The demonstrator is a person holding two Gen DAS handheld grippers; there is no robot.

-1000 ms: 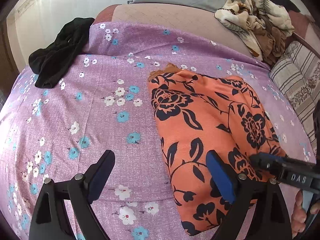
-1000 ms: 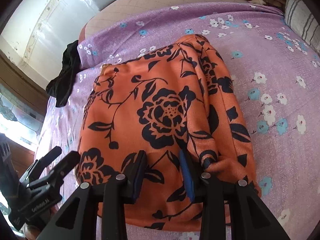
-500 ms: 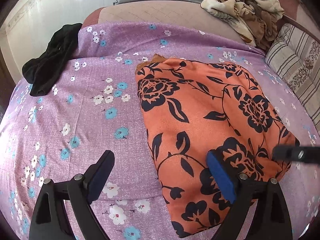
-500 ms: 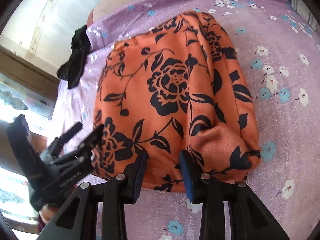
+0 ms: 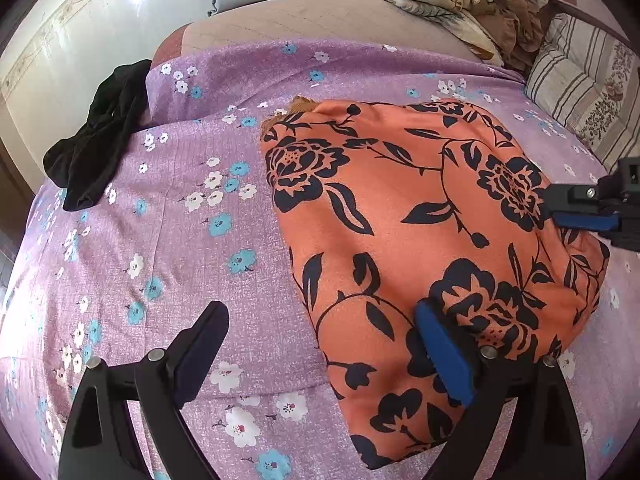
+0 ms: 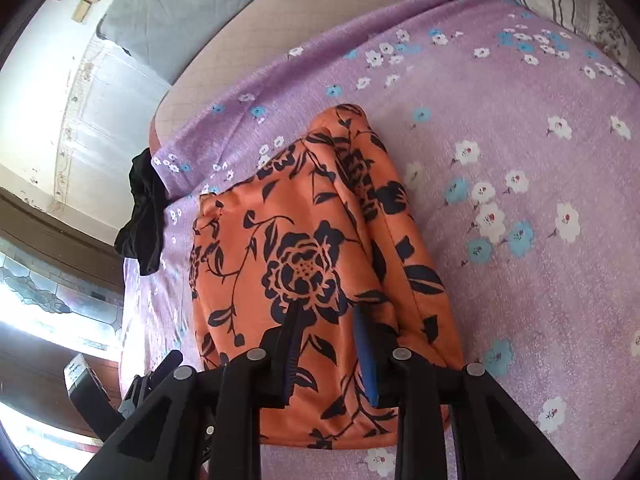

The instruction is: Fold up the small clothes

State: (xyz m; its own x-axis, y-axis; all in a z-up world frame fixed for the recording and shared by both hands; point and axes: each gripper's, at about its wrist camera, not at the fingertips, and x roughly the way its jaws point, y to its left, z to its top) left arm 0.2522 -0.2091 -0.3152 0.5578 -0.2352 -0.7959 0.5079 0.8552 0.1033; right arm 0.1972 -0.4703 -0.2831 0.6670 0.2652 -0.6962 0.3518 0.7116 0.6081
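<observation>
Orange floral garment point(image 5: 420, 232): folded into a compact block, layers stacked, lying flat on the purple flowered bedsheet point(image 5: 168, 248); fold apparently near complete, perhaps a final tuck or setting aside left. Black garment point(image 5: 100, 140): crumpled at the sheet's far left edge, not yet folded, well apart from the orange one. Left gripper point(image 5: 320, 344): jaws wide apart, empty; garment's near left edge between them, one pad over the cloth, the other over bare sheet. Right gripper point(image 6: 326, 344): jaws narrow, just been closing, over the near fold; cloth visible between pads, pressing contact uncertain. Heap of other fabrics point(image 5: 472, 4) beyond, at bed's far side.
</observation>
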